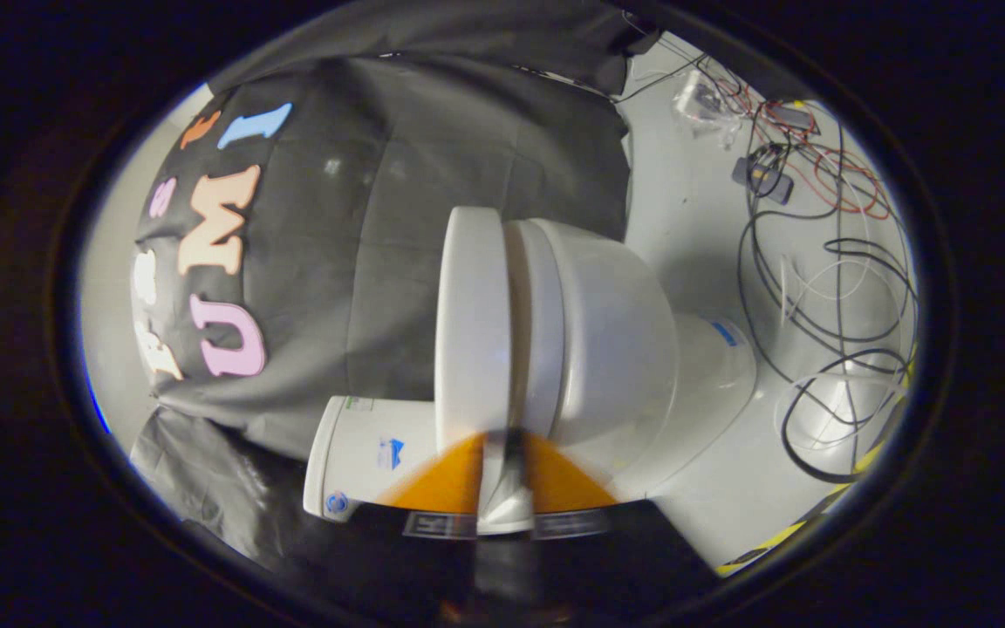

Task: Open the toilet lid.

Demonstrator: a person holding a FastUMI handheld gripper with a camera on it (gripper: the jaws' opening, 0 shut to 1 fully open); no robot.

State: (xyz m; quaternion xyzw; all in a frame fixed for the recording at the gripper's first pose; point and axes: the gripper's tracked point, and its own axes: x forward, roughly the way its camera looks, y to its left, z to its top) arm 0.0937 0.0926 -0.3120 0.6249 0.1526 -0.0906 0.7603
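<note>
The view is rolled on its side, so the white toilet lies sideways ahead of the fingers. Its lid (470, 323) is a flat white slab lying close along the seat (536, 323), with a thin dark gap between them. The rounded bowl (620, 340) is beyond the seat, and the tank (363, 449) is beside the lid's near end. My gripper (502, 488) has its fingers close together, with a pale strip pinched between them. That strip looks like the lid's rim running down from the lid. Where the pads touch is blurred.
The black booth cloth (398, 218) hangs behind the lid and tank. The pale floor (694, 227) beyond the bowl carries loose black, red and white cables (834, 288) and a small device (764, 174). A yellow-and-black tape line (782, 536) crosses the floor near the base.
</note>
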